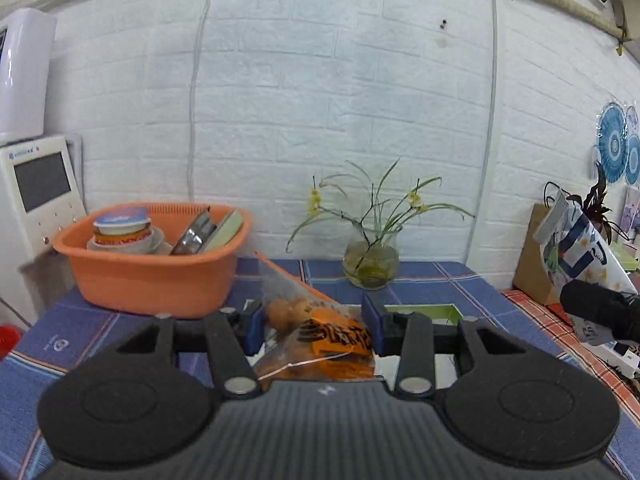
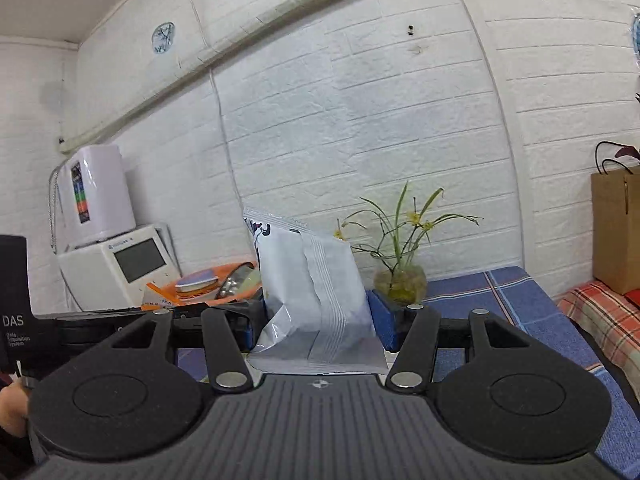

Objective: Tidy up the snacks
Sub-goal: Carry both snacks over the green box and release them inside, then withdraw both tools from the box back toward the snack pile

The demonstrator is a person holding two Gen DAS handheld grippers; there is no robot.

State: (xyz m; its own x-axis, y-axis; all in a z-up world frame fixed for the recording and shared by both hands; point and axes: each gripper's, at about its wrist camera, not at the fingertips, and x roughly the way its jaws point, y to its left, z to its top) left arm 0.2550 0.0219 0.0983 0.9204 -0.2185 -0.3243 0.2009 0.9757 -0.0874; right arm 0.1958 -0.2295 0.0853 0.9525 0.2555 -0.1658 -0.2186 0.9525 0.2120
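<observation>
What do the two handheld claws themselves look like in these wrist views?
Both look alike. The left claw and right claw each have a black ribbed body, two round black discs at the sides, black linkage bars with silver pivot pins, and blue fingers. A small white cross mark sits on each body. No cables or sleeves are visible.

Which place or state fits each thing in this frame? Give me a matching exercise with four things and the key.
Things:
1. orange snack bag
2. white snack bag
3. orange basin
4. glass vase

Places or states:
A. stands by the wall, holding a green plant
B. clamped in the right gripper
C. holds stacked cups and dishes
D. clamped in the left gripper

Pairs: 1-D, 2-B, 3-C, 4-A
</observation>
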